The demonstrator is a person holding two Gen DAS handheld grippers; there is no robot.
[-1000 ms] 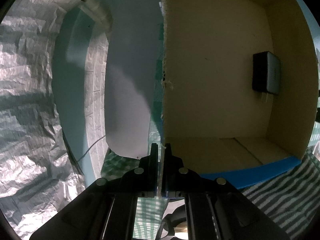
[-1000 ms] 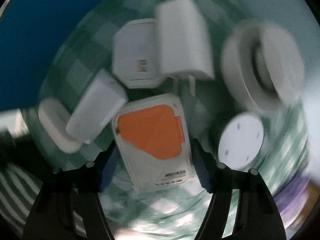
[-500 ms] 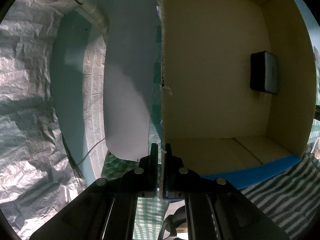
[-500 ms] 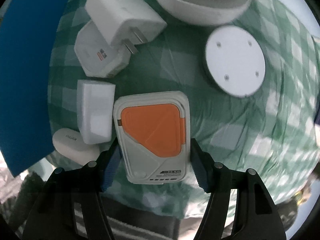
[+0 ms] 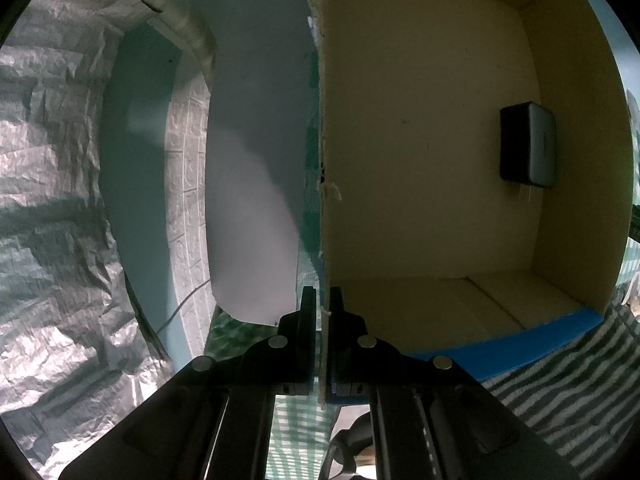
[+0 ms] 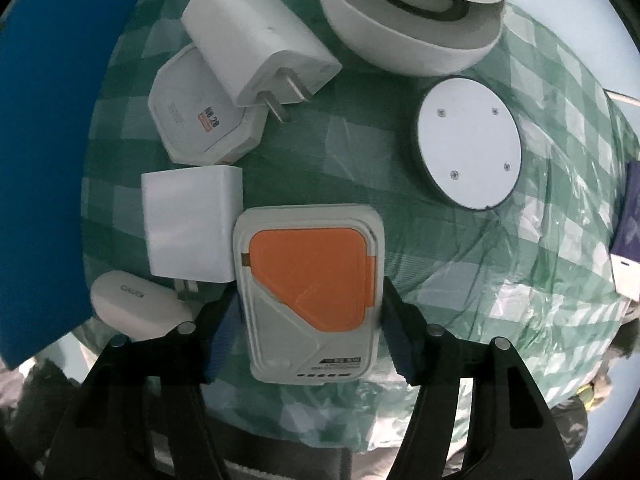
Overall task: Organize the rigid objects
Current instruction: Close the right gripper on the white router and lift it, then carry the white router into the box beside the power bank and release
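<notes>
Right wrist: my right claw [image 6: 308, 312] wide open, straddling orange-faced charger [image 6: 310, 300]; left claw [image 5: 321, 304] pinches box wall [image 5: 322, 160].

Right gripper [image 6: 308, 312] has swung from a blurred view to a steady one; the orange-and-white power bank [image 6: 310, 300] between its spread fingers now appears lower and larger.
</notes>
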